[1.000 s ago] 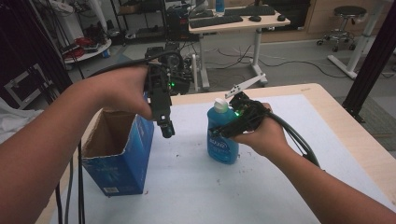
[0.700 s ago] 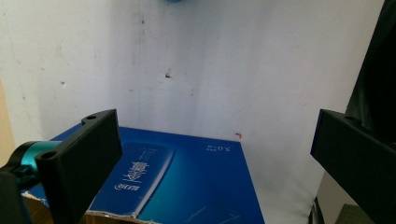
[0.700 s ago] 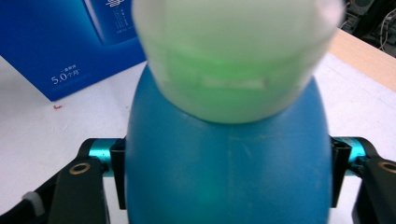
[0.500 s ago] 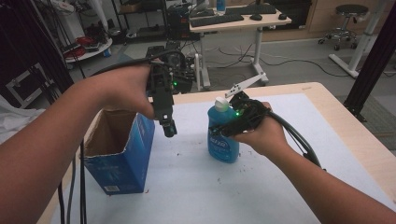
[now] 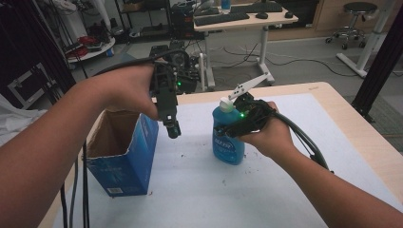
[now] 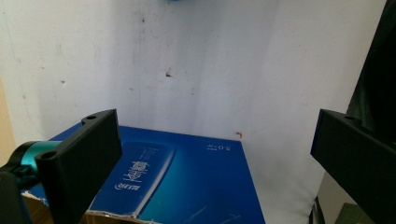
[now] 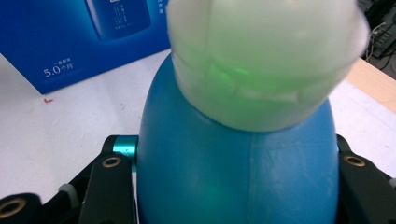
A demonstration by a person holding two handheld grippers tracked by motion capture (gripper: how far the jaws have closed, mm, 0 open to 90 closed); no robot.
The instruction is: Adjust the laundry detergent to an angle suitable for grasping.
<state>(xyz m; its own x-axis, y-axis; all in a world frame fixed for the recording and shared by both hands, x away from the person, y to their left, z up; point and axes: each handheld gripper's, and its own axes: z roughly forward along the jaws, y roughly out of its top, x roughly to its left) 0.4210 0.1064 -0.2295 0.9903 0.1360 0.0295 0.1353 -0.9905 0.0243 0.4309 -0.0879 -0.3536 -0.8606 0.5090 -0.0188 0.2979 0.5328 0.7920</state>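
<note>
Fingers (image 7: 112,186) on your right gripper (image 5: 247,116) have just been closing and now clamp the blue bottle (image 5: 229,137) across its shoulder, just under the white cap (image 5: 226,104); in the right gripper view the black pads sit against both sides of the blue body. Left gripper (image 5: 172,124) hangs with its fingers (image 6: 79,161) spread, nothing between them, above the right wall of the open blue box (image 5: 124,156).

The bottle stands upright on the white counter (image 5: 285,190), right of the box and near the middle.

Risks from here:
- The grip is high, on a rounded, tapering shoulder. I'd expect the smooth plastic to slide down or squirt out of the pads once you lift, more so if the bottle is full.
- Holding that high leaves the body as a pendulum. A quick swing toward the box probably tilts it in the pads.
- A soft wall may dent under the squeeze; whether the cap is sealed, can't tell. If not, liquid could push out at the top.
- The left gripper sits right in the path to the box opening. Carry the bottle left without moving it away and the two grippers likely collide.
- The box is light cardboard, open at the top. Clip its rim with the bottle base and it will likely tip or skid left.
</note>
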